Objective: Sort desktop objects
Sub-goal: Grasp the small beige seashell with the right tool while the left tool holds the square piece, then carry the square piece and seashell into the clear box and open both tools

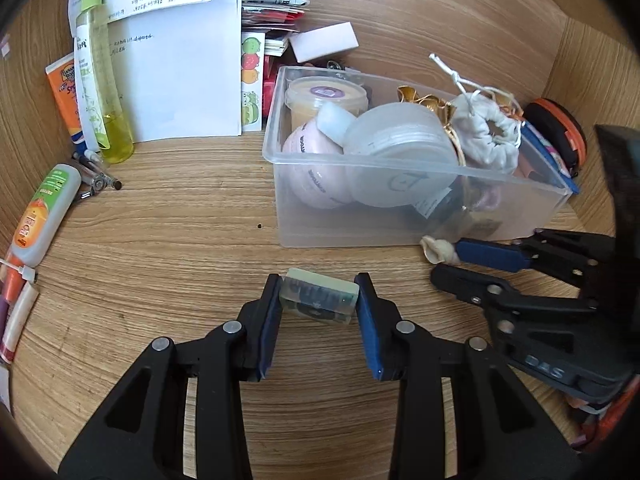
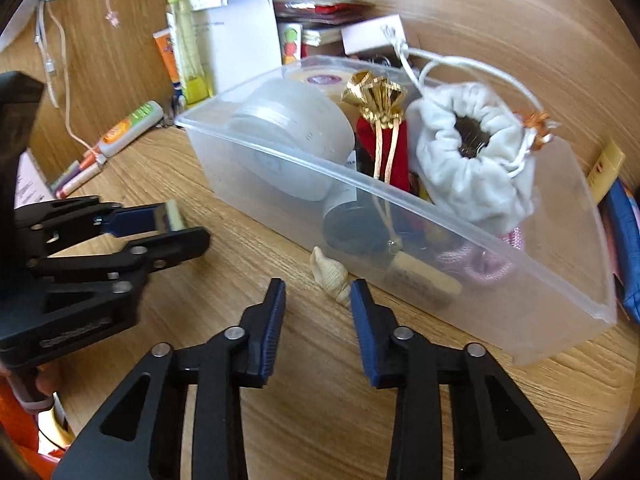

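My left gripper [image 1: 318,278] is shut on a small pale-green translucent block [image 1: 318,300], held just above the wooden desk in front of a clear plastic bin [image 1: 400,170]. The right wrist view shows that gripper [image 2: 176,228] at the left with the block [image 2: 175,216]. A cream seashell [image 2: 330,276] lies on the desk against the bin [image 2: 280,152]. My right gripper [image 2: 318,284] stands open around it. The shell rests by the right fingertip, and the left pad is clear of it. In the left wrist view the shell [image 1: 438,249] sits at the right gripper's [image 1: 446,263] tips.
The bin holds a white drawstring pouch [image 2: 468,156], frosted jars [image 1: 400,132], a pink ball and gold ribbon. Papers [image 1: 180,72], a yellow-green spray bottle [image 1: 98,80], tubes [image 1: 40,212] and pens [image 1: 96,176] crowd the back left. Wooden walls close in behind and beside.
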Available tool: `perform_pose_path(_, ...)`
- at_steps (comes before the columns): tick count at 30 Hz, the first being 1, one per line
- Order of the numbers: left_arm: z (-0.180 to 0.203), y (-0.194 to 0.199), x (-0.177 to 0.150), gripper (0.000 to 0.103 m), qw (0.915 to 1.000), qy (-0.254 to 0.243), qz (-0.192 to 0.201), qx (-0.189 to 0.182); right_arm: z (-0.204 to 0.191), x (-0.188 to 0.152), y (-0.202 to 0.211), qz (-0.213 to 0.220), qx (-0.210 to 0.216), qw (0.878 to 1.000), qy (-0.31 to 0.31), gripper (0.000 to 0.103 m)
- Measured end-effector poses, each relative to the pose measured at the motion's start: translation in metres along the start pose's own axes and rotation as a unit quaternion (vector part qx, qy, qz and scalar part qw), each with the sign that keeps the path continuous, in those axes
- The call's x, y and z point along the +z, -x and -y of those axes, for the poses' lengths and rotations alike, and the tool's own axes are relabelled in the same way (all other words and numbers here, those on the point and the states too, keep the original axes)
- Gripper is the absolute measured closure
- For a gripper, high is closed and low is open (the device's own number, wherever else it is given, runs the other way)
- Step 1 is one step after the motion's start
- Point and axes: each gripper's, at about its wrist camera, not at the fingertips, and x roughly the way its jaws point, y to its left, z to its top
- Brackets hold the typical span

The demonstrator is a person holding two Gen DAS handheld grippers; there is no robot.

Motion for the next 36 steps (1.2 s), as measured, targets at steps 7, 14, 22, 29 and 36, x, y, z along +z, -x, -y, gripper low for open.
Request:
perform_pose_path(7, 0.006, 0.001, -0.002, 0.067, 0.9999, -0.013, 0.003, -0.010, -0.002, 0.006, -0.009, -0.015, -0.014, 1.000, -0.001, 0.077)
perform_pose_path(14, 0.007, 0.003, -0.005, 0.067, 0.9999, -0.013, 0.004, -0.011, -0.013, 0.007, -0.009, -0.012, -0.020, 0.999, 0.030, 0.085)
perform_pose_path(22, 0.011, 0.005, -0.006, 0.067, 0.9999, -0.008, 0.004, -0.010, -0.011, 0.002, 0.001, -0.002, -0.016, 0.999, 0.030, 0.088)
perform_pose_path(29, 0.020, 0.008, -0.009, 0.067, 0.9997, -0.010, 0.006, -0.019, -0.004, -0.005, 0.033, 0.037, 0.000, 0.999, 0.023, 0.088)
perform_pose_path(36, 0.035, 0.016, -0.006, 0.067, 0.9994, -0.023, 0.019, -0.015, 0.004, -0.009, 0.057, 0.068, 0.002, 0.998, 0.007, 0.088)
